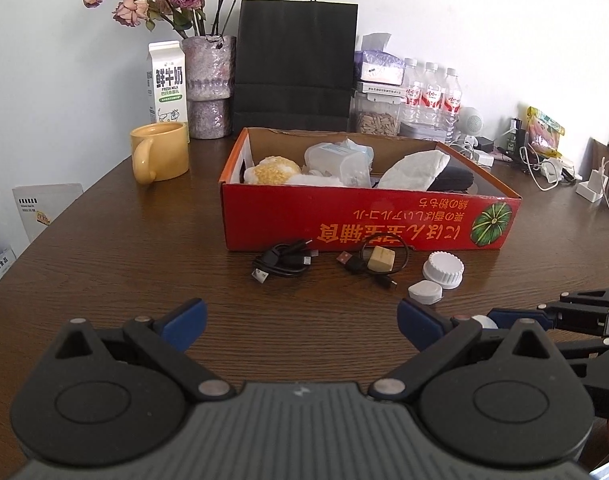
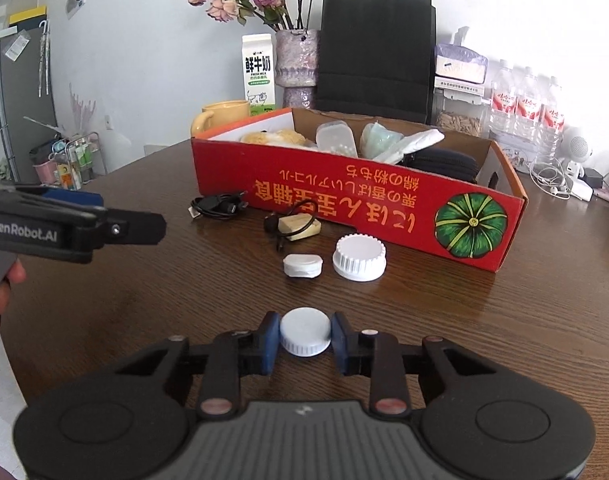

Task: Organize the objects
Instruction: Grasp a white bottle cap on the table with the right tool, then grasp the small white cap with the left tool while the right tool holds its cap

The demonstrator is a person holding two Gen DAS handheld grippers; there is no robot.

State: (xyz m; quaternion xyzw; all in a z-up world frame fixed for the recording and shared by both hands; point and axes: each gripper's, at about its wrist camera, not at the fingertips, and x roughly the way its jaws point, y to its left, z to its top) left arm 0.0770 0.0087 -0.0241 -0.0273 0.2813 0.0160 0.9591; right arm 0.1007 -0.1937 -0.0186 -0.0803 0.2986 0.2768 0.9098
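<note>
My right gripper (image 2: pixel 305 338) is shut on a small white round cap (image 2: pixel 305 336) just above the table. It shows at the right of the left wrist view (image 1: pixel 484 322). My left gripper (image 1: pixel 302 318) is open and empty above the table; it shows at the left of the right wrist view (image 2: pixel 136 230). A red cardboard box (image 1: pixel 368 224) (image 2: pixel 344 204) holds a plush toy, plastic containers and a black pouch. In front of it lie a black cable (image 1: pixel 282 264), a second cable with a beige block (image 1: pixel 380 260), a large ribbed white lid (image 2: pixel 358 258) and a small white case (image 2: pixel 302 266).
Behind the box stand a yellow mug (image 1: pixel 160 152), a milk carton (image 1: pixel 166 80), a vase of dried roses (image 1: pixel 208 84), a black paper bag (image 1: pixel 294 68) and water bottles (image 1: pixel 432 96). Chargers and cords (image 1: pixel 544 164) lie at the right. The table edge curves at the left.
</note>
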